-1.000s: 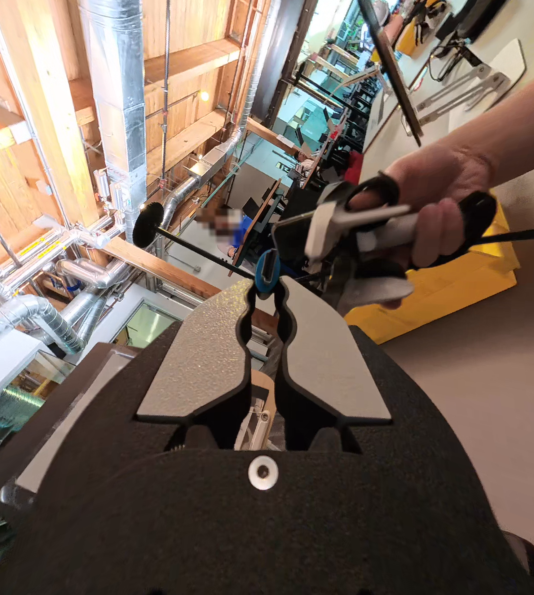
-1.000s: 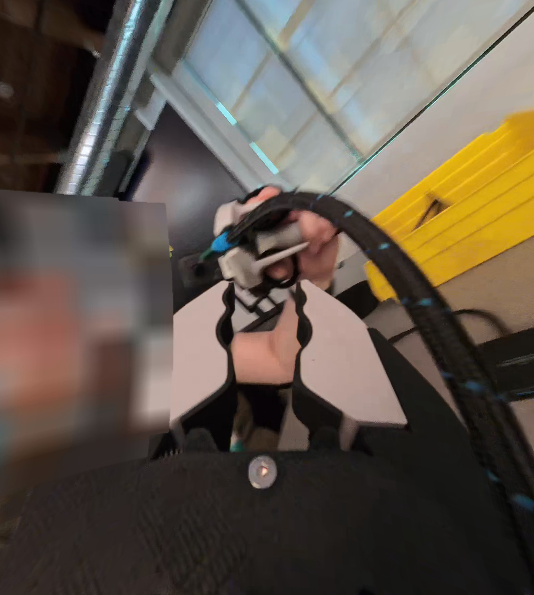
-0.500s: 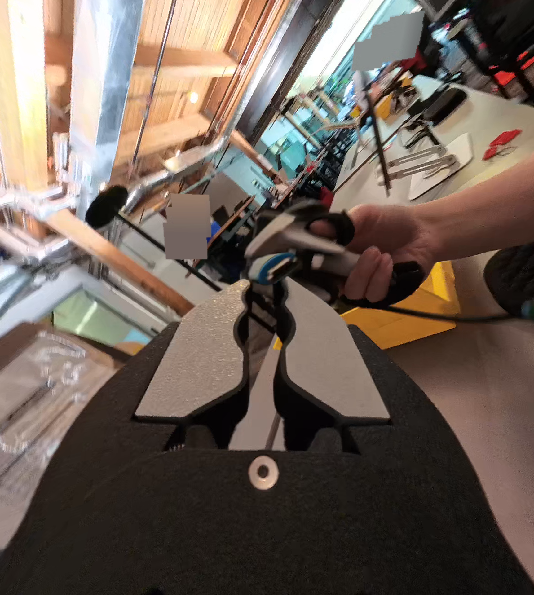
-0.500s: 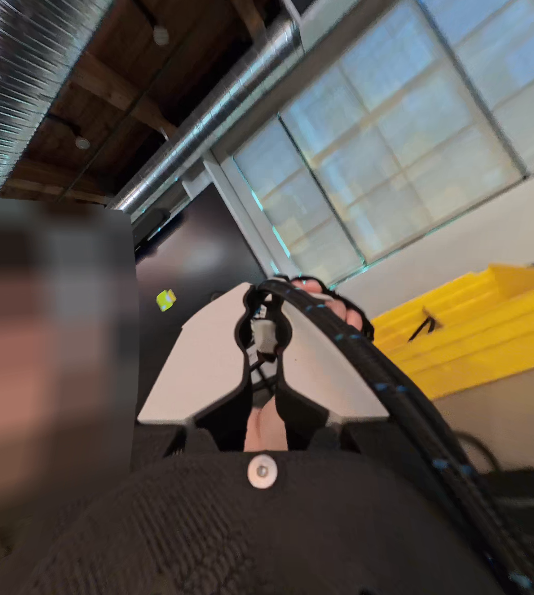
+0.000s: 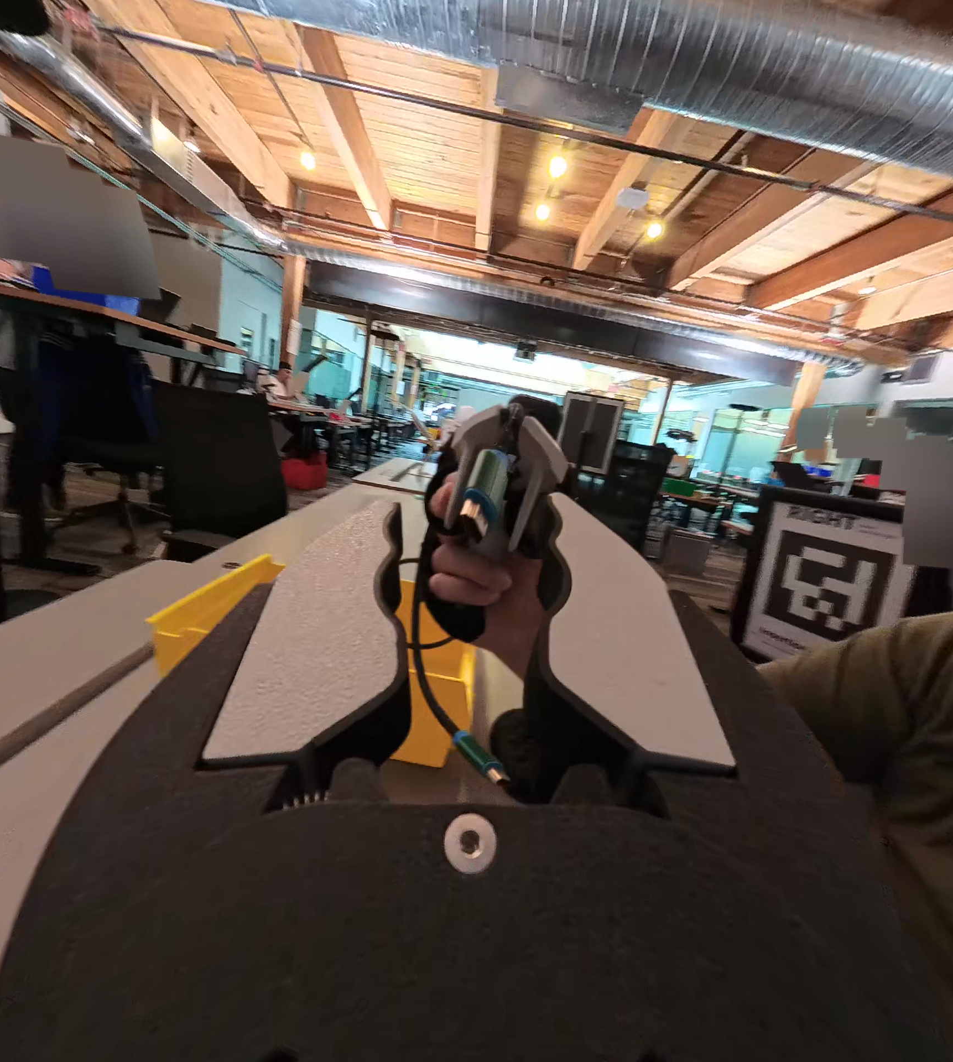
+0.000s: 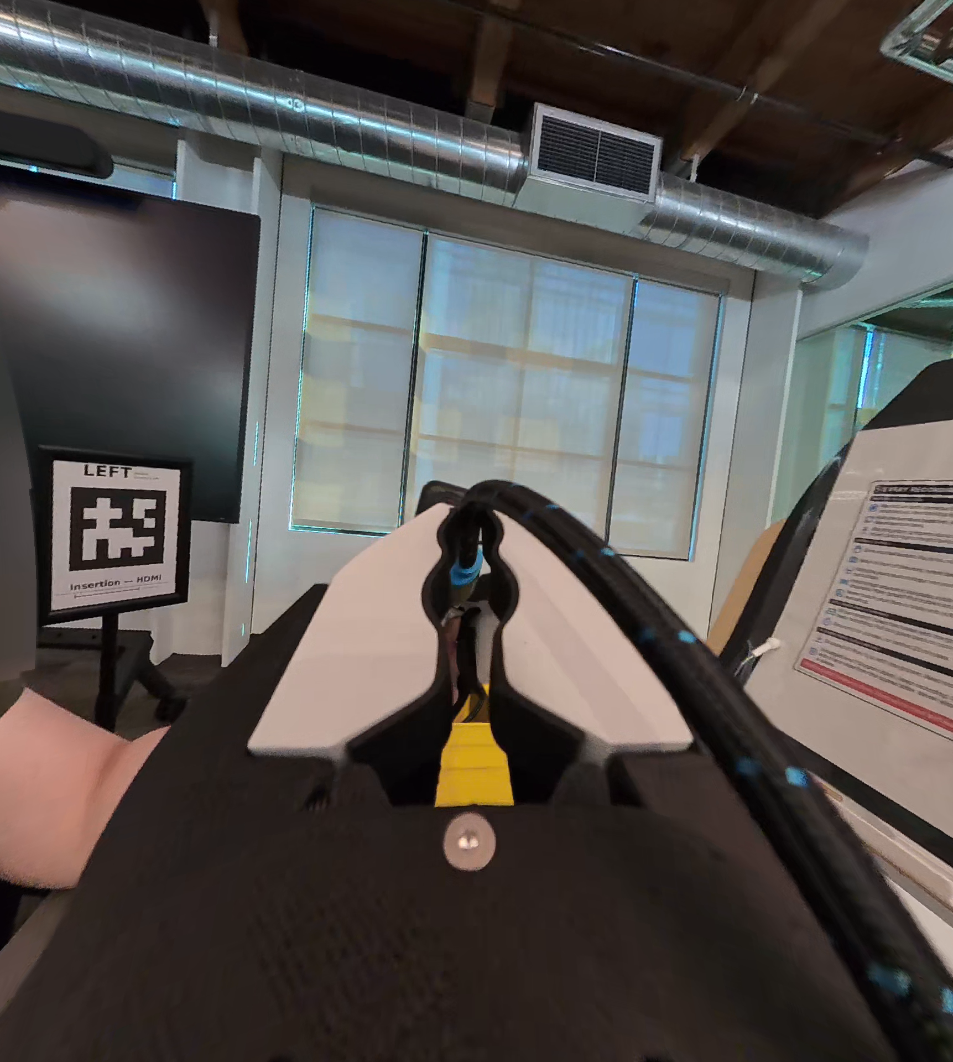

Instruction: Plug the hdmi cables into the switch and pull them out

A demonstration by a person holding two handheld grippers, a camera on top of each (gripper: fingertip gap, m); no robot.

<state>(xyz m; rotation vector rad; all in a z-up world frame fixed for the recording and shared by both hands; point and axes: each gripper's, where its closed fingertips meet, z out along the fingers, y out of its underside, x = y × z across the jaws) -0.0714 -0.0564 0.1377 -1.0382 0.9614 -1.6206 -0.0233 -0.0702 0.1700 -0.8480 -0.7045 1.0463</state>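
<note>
My left gripper (image 5: 474, 506) is open and empty, raised above the grey table (image 5: 31, 661). Through its gap I see my right gripper (image 5: 511, 425), held in a hand with its tips up. It is shut on a teal HDMI plug (image 5: 482, 483) with a blue ring, whose gold connector points back toward the gripper's base. The thin black cable (image 5: 419, 620) loops down to a second teal plug (image 5: 479, 758) that hangs free. In the right wrist view my right gripper (image 6: 465, 517) pinches the plug (image 6: 465, 574), and the braided cable (image 6: 663, 632) arcs off to the lower right. No switch is in view.
A yellow bin (image 5: 204, 603) sits on the table below both grippers and shows through the right gripper's gap (image 6: 471, 764). Marker signs stand at the right (image 5: 819, 574) and the left (image 6: 117, 534). A printed sheet (image 6: 910, 603) leans at the right. An office chair (image 5: 215, 460) stands beyond the table. Tip to tip, the grippers are about 7 cm apart.
My left gripper's fingers have spread from nearly closed to wide open. My right gripper has closed on the plug. Both views have swung from tilted at the ceiling to level.
</note>
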